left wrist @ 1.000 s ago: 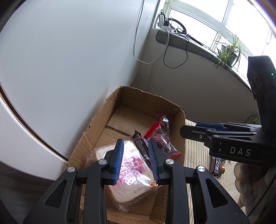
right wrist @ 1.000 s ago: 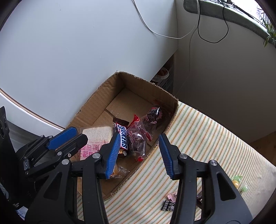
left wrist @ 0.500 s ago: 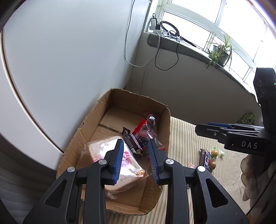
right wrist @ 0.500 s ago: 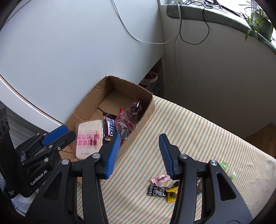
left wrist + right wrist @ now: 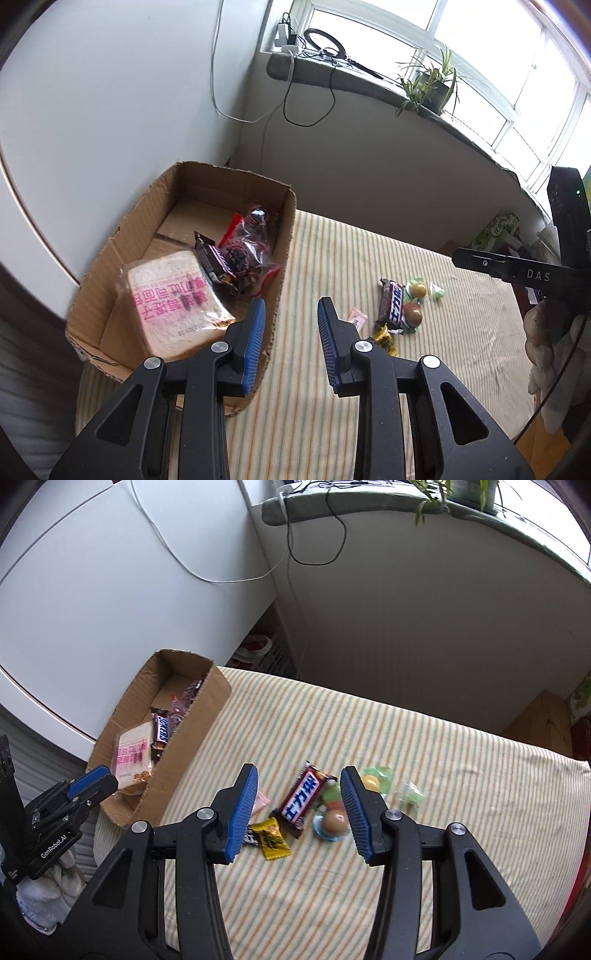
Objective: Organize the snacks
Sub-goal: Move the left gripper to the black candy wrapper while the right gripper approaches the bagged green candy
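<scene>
A cardboard box [image 5: 144, 221] [image 5: 192, 734] stands at the table's left end. It holds a wrapped bread slice [image 5: 170, 295], a Snickers bar [image 5: 216, 264] and a red-edged clear snack bag [image 5: 251, 251]. Loose on the striped cloth lie a Snickers bar [image 5: 303, 799] [image 5: 393, 306], a yellow candy [image 5: 272, 837], a pink candy [image 5: 261, 797], a black packet [image 5: 251, 839], jelly cups [image 5: 334, 821] and green-wrapped sweets [image 5: 410, 795]. My left gripper [image 5: 291, 325] is open and empty over the box's right wall. My right gripper [image 5: 298, 797] is open and empty above the loose Snickers bar.
The striped cloth [image 5: 424, 746] covers the table. A white appliance [image 5: 92, 590] stands behind the box. Cables [image 5: 295, 542] hang from a windowsill with a plant [image 5: 432, 85]. A wooden piece [image 5: 535, 720] and a green box [image 5: 498, 229] are at the far right.
Both grippers have pulled back from the box and swung right toward the loose snacks. The left gripper has opened wider. The box contents have not moved.
</scene>
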### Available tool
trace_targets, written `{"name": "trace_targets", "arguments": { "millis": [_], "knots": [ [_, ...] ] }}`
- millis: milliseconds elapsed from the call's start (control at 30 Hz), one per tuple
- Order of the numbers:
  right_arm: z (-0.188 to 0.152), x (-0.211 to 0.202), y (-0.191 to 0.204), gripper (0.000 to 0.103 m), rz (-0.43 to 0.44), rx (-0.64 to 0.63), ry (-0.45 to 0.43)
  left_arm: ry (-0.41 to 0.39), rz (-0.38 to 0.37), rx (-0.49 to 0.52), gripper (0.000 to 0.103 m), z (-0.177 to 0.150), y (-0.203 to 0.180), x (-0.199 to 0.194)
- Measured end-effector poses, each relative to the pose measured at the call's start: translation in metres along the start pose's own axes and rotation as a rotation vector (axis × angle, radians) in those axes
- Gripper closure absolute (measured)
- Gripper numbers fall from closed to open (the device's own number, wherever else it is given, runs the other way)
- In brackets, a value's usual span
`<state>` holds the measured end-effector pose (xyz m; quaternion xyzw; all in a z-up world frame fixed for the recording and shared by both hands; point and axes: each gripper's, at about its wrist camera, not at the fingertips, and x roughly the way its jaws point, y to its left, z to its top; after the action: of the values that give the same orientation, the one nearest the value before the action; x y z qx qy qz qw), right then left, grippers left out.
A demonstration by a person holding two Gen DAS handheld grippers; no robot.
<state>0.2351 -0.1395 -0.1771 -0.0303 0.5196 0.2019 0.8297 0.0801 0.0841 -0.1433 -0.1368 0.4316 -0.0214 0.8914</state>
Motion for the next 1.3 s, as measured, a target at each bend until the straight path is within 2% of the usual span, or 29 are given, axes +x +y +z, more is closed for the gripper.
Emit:
{"name": "trace_targets", "arguments": {
  "millis": [200,433,700,867,1200,1300],
  "knots": [
    [-0.019,-0.003,-0.043,0.054,-0.047,0.066,0.012,0.036,-0.047,0.033,0.075,-0.013,-0.024,0.008],
    [-0.037,0.009,-0.073,0.054,-0.084,0.090,0.041,0.093,-0.076,0.063,0.075,-0.029,-0.043,0.025],
    [-0.037,0.027,-0.069,0.054,-0.037,0.035,0.030,0.135,-0.085,0.068,0.075,-0.042,-0.048,0.045],
    [-0.034,0.046,-0.068,0.054,-0.068,-0.019,0.033,0.147,-0.086,0.077,0.075,-0.048,-0.048,0.053],
    [-0.032,0.065,-0.086,0.054,-0.078,-0.025,0.042,0.163,-0.095,0.079,0.075,-0.049,-0.048,0.074],
    [-0.032,0.069,-0.092,0.054,-0.071,-0.010,0.046,0.157,-0.104,0.111,0.075,-0.045,-0.053,0.079]
  ]
}}
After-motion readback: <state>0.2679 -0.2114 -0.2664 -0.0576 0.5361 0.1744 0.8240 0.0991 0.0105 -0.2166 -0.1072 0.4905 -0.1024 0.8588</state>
